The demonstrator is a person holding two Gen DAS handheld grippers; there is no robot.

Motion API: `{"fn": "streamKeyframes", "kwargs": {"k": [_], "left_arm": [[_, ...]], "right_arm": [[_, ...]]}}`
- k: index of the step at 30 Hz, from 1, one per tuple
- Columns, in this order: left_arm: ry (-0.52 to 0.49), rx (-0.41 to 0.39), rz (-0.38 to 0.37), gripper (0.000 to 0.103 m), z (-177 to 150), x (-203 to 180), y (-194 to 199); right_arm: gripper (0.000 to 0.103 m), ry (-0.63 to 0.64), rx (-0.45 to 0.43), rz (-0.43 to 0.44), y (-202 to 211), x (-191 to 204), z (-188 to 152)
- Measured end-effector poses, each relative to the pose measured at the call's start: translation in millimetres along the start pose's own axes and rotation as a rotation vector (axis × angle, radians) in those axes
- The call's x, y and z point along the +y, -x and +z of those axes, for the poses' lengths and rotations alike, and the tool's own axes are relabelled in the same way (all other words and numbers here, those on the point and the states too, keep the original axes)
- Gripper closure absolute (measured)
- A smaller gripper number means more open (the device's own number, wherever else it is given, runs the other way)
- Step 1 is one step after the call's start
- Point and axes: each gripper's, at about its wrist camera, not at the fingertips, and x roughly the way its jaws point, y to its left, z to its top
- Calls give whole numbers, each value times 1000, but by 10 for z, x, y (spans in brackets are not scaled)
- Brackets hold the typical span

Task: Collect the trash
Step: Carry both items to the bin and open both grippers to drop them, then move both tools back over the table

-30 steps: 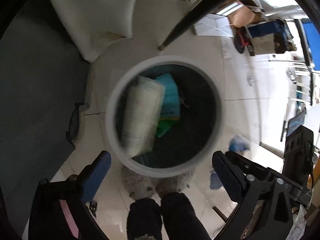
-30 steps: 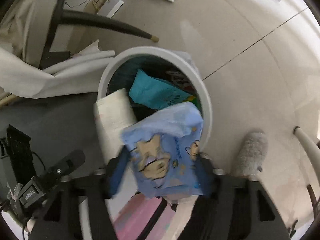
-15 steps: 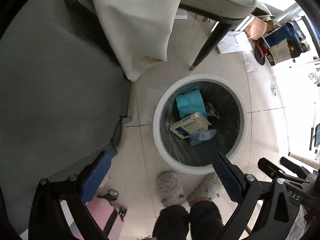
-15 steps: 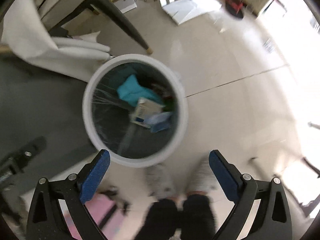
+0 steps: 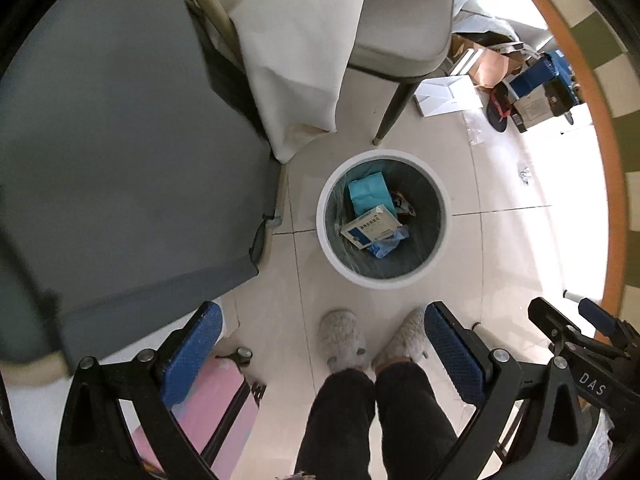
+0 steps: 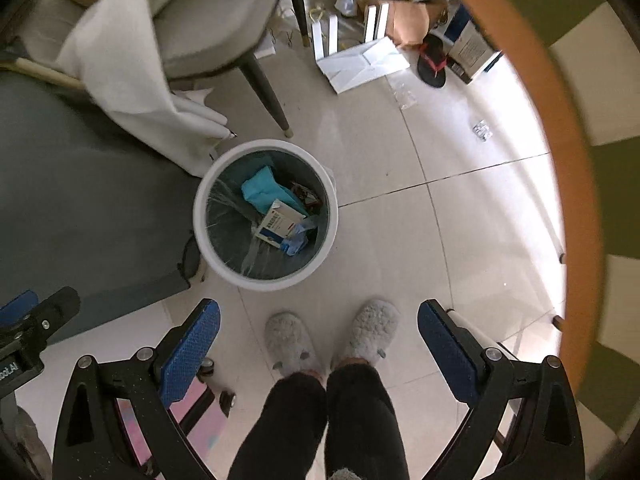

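Left wrist view: white bin [image 5: 382, 219] at twelve o'clock holding box [image 5: 371, 227] and wrappers, both grippers [image 5: 320, 354] [image 6: 318, 350] spread empty, likely more litter left.

Below me my two grey fuzzy slippers [image 6: 332, 340] stand side by side on the pale tiled floor [image 6: 460, 240], dark trouser legs [image 6: 320, 428] above them. A grey upholstered chair [image 5: 400, 40] with dark legs stands near, a white cloth [image 5: 296, 52] draped beside its seat. Against the far side lie white boxes [image 6: 360, 62], a cardboard box [image 6: 408, 20] and a black sandal [image 6: 432, 62]. A pink suitcase [image 5: 212, 404] sits at my left.
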Motion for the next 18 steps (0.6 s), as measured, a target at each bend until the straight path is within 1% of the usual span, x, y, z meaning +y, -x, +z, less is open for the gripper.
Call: {"fn": "streamKeyframes", "kwargs": {"k": [4, 6, 9, 13, 16, 18], "left_arm": [[-15, -18, 5, 0, -142, -31, 497], [-21, -26, -11, 0, -211, -43, 758], [-57, -45, 5, 0, -325, -91, 1133], [-86, -81, -4, 0, -462, -139, 1644], [-104, -111, -19, 0, -483, -233, 1951], [-133, -151, -21, 0, -446, -370, 2180]], "right_arm": [[3, 13, -30, 3, 559, 46, -139], [3, 11, -43, 13, 881, 59, -216], [3, 7, -59, 21, 1296, 71, -330], [3, -18, -73, 49, 1772, 49, -470], [3, -59, -97, 82, 2146, -47, -546], [3, -112, -124, 109, 2403, -227, -550]]}}
